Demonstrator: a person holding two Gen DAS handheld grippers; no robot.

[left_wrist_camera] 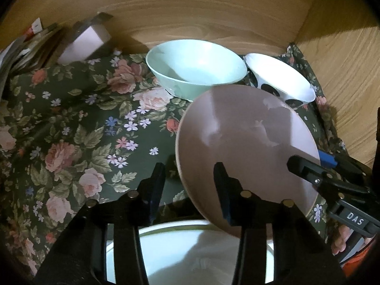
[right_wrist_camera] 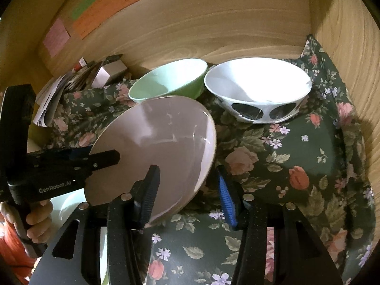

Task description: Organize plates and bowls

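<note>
The pink plate is tilting up off the floral cloth, held between both sets of jaws at once. It looks like glazed ceramic: stiff, fairly heavy, slick and breakable, so I judge the rim the only sensible hold, one finger above and one below.

The left gripper is straddling the plate's near-left rim, its right finger over the face and its left finger outside the edge; the right gripper is doing the same at the opposite rim. Both jaws are narrowed to a small gap, apparently pinching the rim, though pad contact is hard to confirm.

Both are pointing steeply down. Beyond the jaws are sitting a green bowl and a white bowl; a white plate is lying beneath the left jaws.
</note>
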